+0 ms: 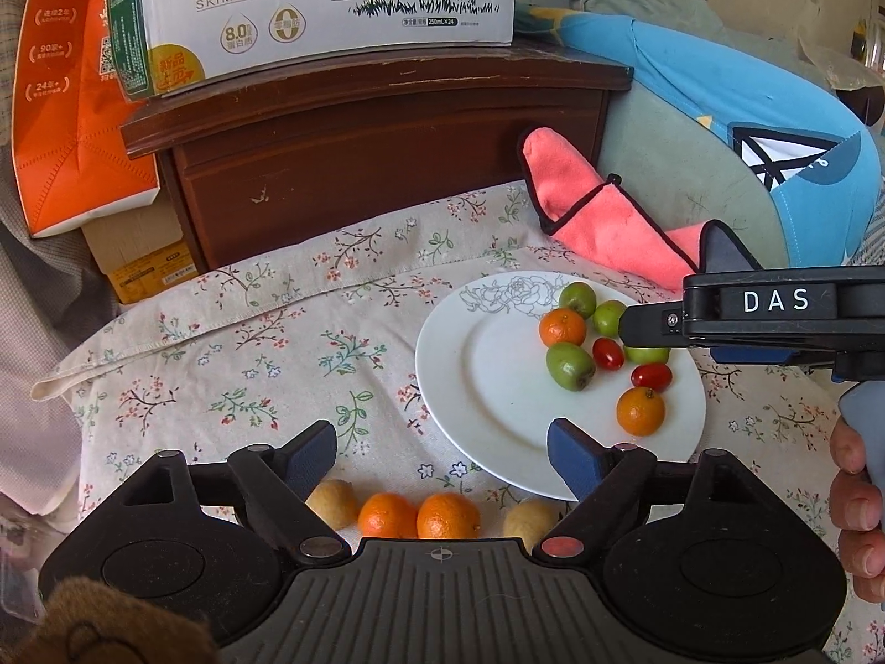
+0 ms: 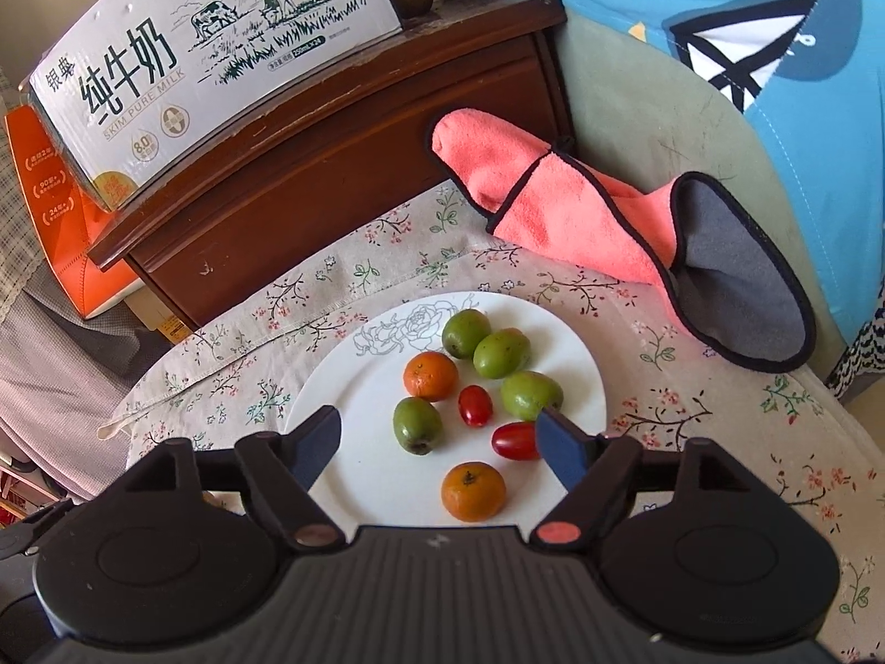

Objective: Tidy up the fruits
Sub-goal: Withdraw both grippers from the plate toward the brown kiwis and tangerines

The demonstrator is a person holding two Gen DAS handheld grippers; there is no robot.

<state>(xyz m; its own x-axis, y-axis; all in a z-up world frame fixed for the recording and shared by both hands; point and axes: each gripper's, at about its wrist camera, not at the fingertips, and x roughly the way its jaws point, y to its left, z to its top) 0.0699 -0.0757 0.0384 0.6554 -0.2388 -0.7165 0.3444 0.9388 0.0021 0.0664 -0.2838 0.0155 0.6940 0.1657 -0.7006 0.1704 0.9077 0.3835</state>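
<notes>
Both claws, left claw (image 1: 442, 456) and right claw (image 2: 440, 442), gape wide, empty; four fruits lined up, eight left on plate (image 2: 581, 365).

The left gripper (image 1: 442, 456) and right gripper (image 2: 440, 440) are black plastic with ribbed centre plates, round side discs, silver and red pivot pins, and blue-padded fingers (image 1: 572, 465). One side bears white "DAS" lettering. Bare fingers (image 1: 854, 520) grip a grey-blue handle.

Left gripper (image 1: 442, 456) jaws apart over two oranges (image 1: 417, 514) on floral cloth (image 1: 221, 343); plate (image 1: 487, 387) of fruit right.
</notes>
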